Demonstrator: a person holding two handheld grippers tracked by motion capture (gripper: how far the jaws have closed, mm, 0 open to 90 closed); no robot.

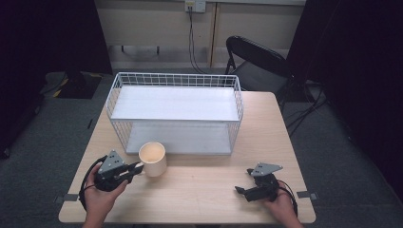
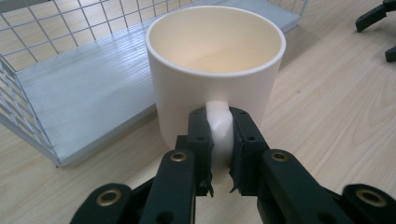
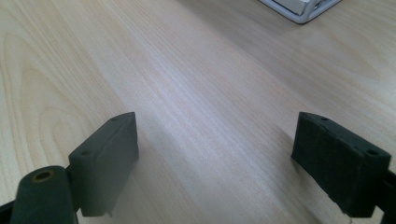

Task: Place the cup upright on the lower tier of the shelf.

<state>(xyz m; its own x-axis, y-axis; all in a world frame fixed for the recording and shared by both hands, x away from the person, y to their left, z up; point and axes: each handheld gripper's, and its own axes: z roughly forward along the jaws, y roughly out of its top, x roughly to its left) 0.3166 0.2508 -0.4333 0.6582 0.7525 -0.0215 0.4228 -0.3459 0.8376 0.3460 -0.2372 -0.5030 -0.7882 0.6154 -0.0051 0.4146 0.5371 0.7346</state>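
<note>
Cream mug [image 1: 153, 158] upright on the wooden table [image 1: 204, 190], left of middle, just in front of the wire rack's [image 1: 176, 111] front left corner, close but can't tell if touching. Nothing visible inside it. Handle [image 2: 219, 126] pointing back twd the near left, pinched btwn both jaws of the left gripper [image 2: 219, 140], clamped right on it. Left hand [image 1: 102, 197] around that gripper near the table's front left corner. Right gripper [image 1: 244, 183] low over the table near the front right corner, jaws spread wide w/ bare wood btwn them, gripping nothing. Right hand [image 1: 281, 206] at the front edge. Rack w/ two white shelves toward the back edge. Black folding chair [image 1: 259, 64] beyond the back right corner.
</note>
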